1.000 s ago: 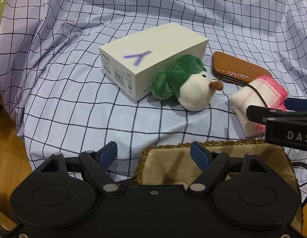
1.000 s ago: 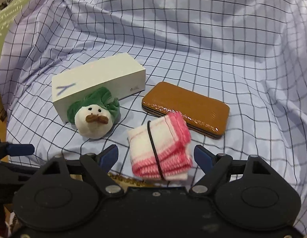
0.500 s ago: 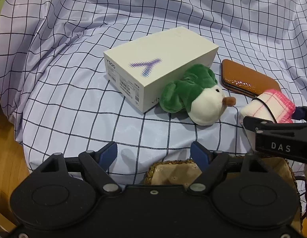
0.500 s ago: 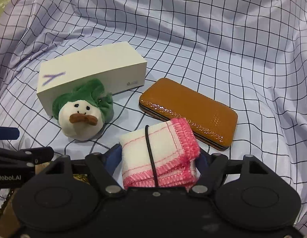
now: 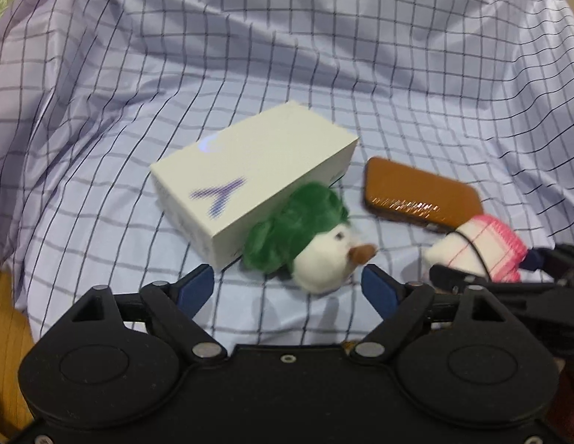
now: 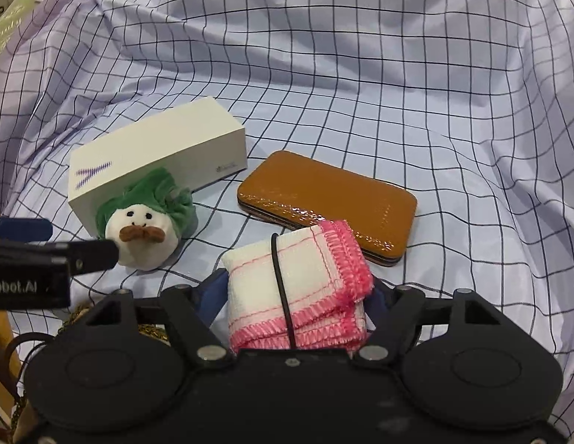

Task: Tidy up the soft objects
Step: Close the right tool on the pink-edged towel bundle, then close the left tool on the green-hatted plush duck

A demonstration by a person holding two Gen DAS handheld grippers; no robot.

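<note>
On the checked cloth (image 6: 361,74), I see my right gripper (image 6: 298,288) clamped on the folded pink-edged towel (image 6: 298,281), seemingly pressing. My left gripper (image 5: 287,288), jaws just widened, holds nothing; the plush toy (image 5: 309,236) lies just ahead.

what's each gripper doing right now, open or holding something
Left gripper: open, holding nothing, jaws just widened, plush toy ahead.
Right gripper: shut on the folded cloth.

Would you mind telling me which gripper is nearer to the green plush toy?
Left. The left gripper is open just short of the green plush toy, which lies ahead between its fingers. The right gripper is off to the side, closed on the pink-edged cloth.
</note>
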